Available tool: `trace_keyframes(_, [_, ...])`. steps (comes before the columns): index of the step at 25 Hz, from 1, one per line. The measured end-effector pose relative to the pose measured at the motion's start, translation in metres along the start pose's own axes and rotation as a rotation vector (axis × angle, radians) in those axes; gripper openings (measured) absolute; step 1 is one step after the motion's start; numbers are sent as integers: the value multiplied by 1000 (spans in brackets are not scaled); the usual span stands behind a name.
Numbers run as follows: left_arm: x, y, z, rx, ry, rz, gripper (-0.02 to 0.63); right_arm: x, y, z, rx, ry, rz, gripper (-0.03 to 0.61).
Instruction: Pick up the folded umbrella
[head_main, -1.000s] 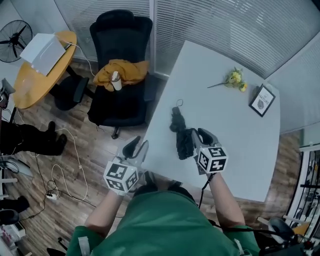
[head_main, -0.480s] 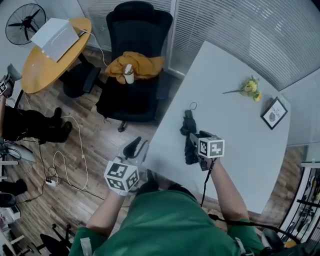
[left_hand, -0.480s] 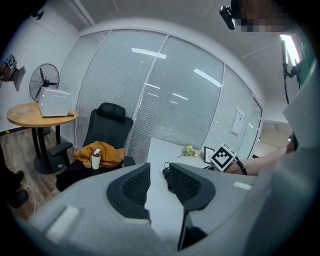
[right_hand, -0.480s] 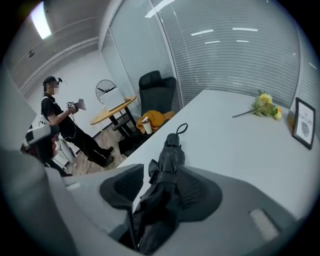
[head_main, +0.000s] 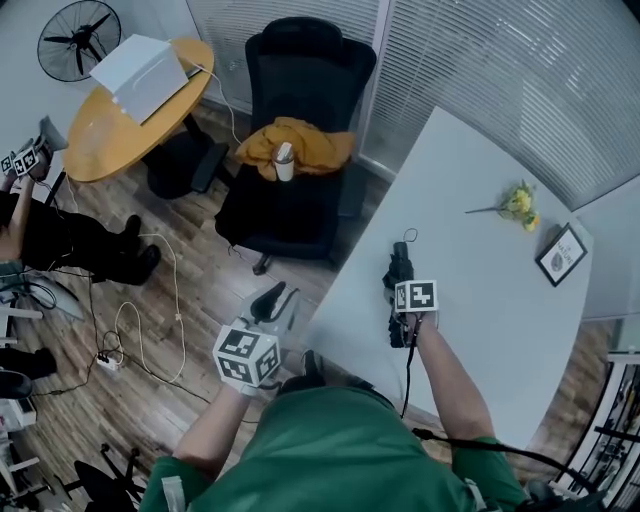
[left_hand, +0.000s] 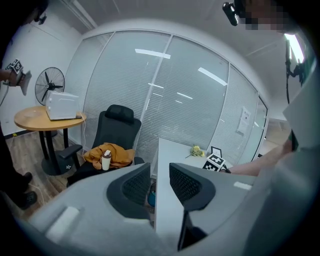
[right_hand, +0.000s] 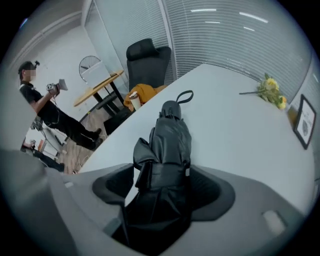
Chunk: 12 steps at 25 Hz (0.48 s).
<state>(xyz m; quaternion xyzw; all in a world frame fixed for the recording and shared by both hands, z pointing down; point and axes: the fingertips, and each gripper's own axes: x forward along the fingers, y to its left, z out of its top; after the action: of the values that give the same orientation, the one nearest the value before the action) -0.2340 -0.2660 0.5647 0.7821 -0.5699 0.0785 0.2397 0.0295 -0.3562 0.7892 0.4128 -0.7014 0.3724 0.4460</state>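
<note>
- White table (head_main: 500, 300) fills the right of the head view; the folded umbrella (head_main: 399, 270), black, lies near its left edge under the right gripper (head_main: 405, 318).
- Left gripper view: the left gripper (left_hand: 159, 172) has its jaws slightly apart and empty.
- Right gripper view: the jaws have just been opening and stand wide either side of the umbrella's strapped, crumpled canopy; its wrist loop is at the far end.

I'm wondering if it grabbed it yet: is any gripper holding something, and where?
Nothing is held yet. The jaws of the right gripper have just been opening and straddle the folded umbrella at its strap. The left gripper is empty.
</note>
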Motion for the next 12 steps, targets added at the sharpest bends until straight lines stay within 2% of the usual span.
trace_keyframes(4, [-11, 15, 3, 9, -2, 28, 127, 12, -4, -6, -95, 41, -72, 342])
trace_keyframes(8, [-24, 29, 4, 7, -13, 54, 127, 13, -6, -6, -95, 43, -67, 342])
trace_keyframes(12, [-32, 35, 5, 2, -21, 60, 127, 11, -9, -4, -69, 34, -57, 309])
